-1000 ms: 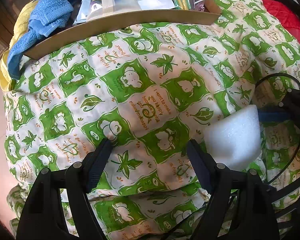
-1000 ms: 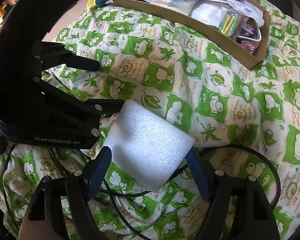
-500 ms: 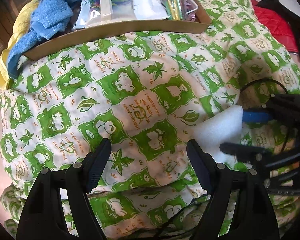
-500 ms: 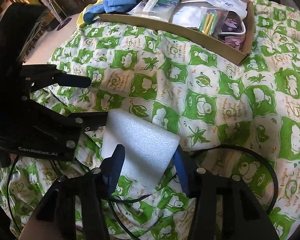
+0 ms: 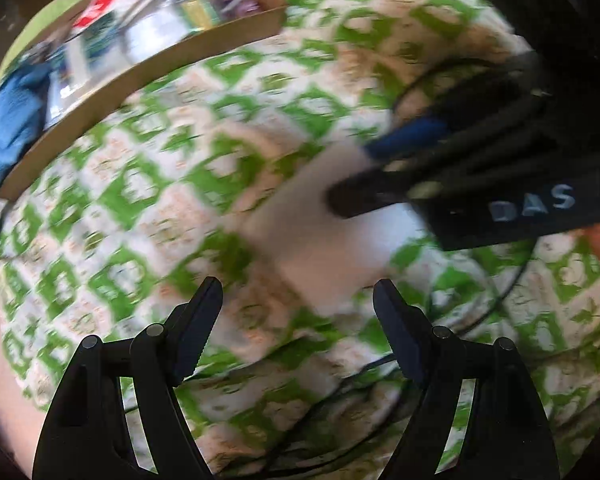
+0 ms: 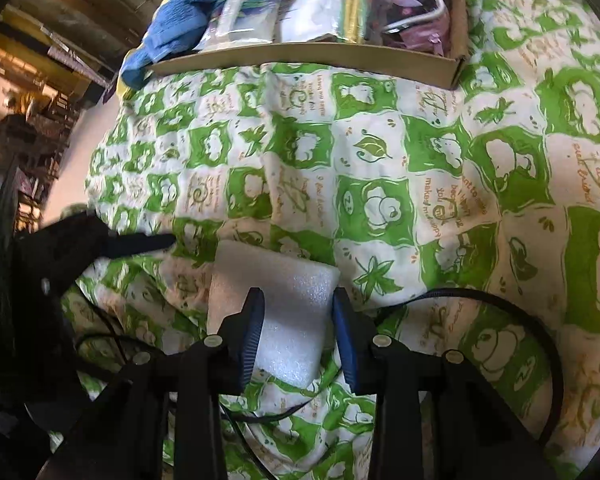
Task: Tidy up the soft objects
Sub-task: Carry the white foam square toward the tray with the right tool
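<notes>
white, grainy foam pad [image 6: 284,300] near quilt's [image 6: 380,160] near edge, clamped by just-closing right gripper [image 6: 298,322]; left gripper [image 5: 298,320] spread, empty.

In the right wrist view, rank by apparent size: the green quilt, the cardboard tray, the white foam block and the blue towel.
1. green quilt
2. cardboard tray
3. white foam block, though it looks enlarged by nearness to the camera
4. blue towel, partly hidden, so 3 and 4 are unsure
</notes>
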